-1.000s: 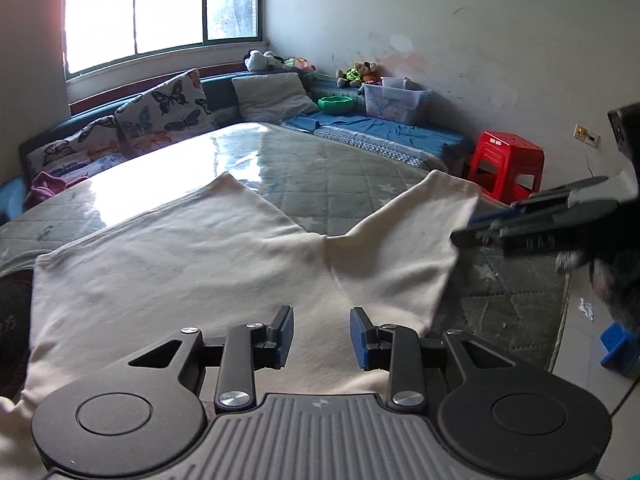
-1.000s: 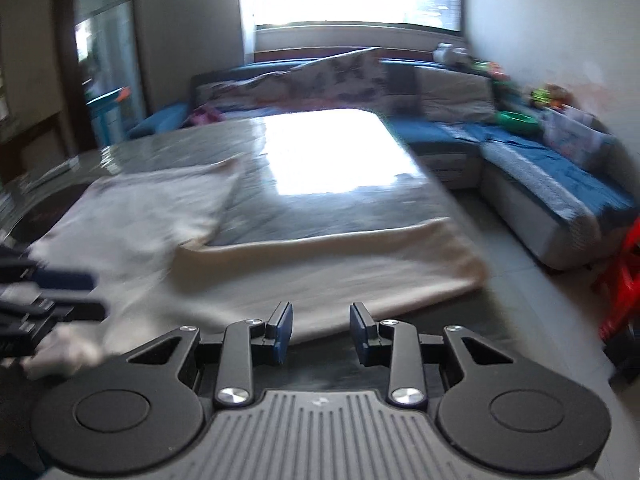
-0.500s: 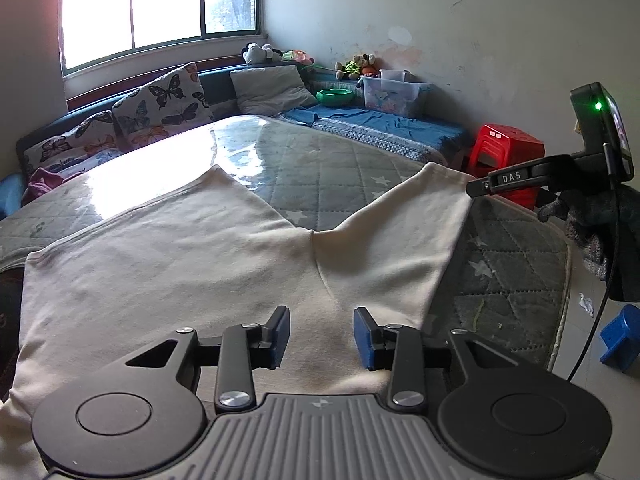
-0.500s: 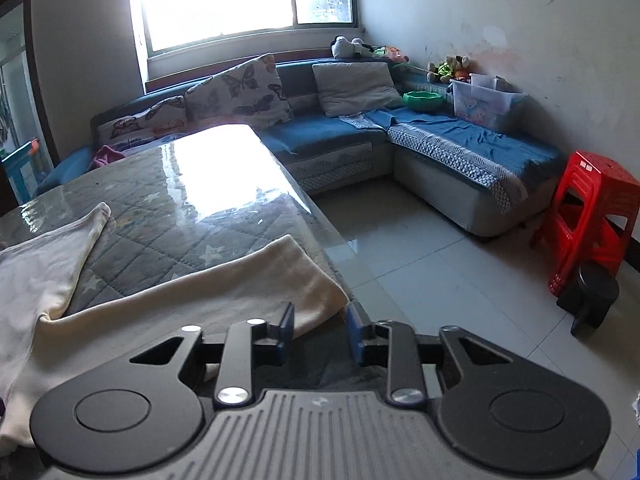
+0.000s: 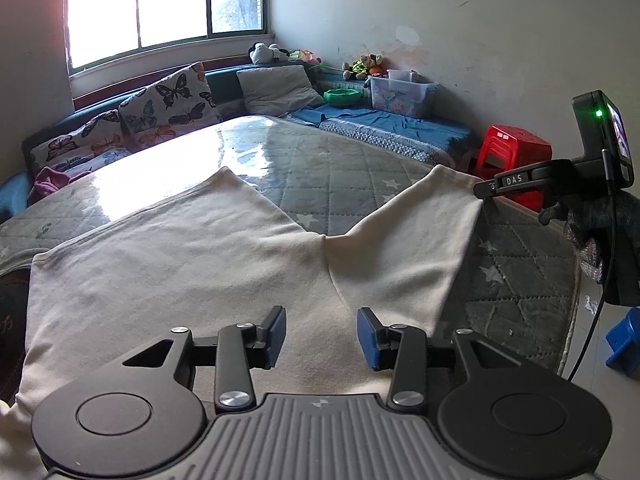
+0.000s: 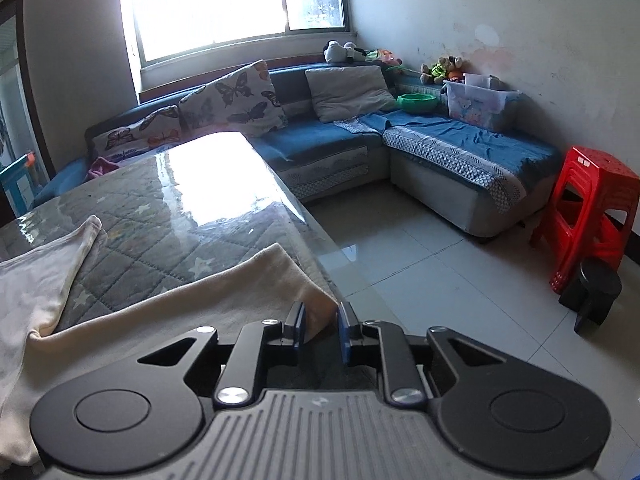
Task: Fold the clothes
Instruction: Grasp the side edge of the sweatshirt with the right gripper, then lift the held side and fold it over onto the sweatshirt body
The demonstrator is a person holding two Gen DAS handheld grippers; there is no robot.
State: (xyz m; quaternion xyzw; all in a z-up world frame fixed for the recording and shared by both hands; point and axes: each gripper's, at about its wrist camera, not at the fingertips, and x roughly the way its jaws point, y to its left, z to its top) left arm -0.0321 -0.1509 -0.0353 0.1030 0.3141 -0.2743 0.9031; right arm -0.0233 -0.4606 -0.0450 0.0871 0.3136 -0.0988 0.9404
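Observation:
A pair of cream trousers point(image 5: 192, 264) lies spread flat on the quilted table point(image 5: 344, 176), legs splayed away from me. My left gripper point(image 5: 321, 336) is open and empty, hovering over the waist end. My right gripper point(image 6: 322, 326) has its jaws narrowed around the corner of the right leg's hem point(image 6: 320, 312); a small gap still shows beside the cloth. The right gripper also shows in the left wrist view point(image 5: 520, 182), at the far end of that leg point(image 5: 432, 240).
A blue corner sofa point(image 6: 440, 140) with butterfly cushions point(image 6: 236, 104) stands behind the table. A red plastic stool point(image 6: 588, 216) and a dark round object point(image 6: 596, 292) stand on the tiled floor to the right. The table's edge point(image 6: 320, 248) runs beside the right gripper.
My right gripper swung round from the table's middle to the right leg's hem, dropped onto its corner and narrowed its jaws. My left gripper stayed open and barely moved.

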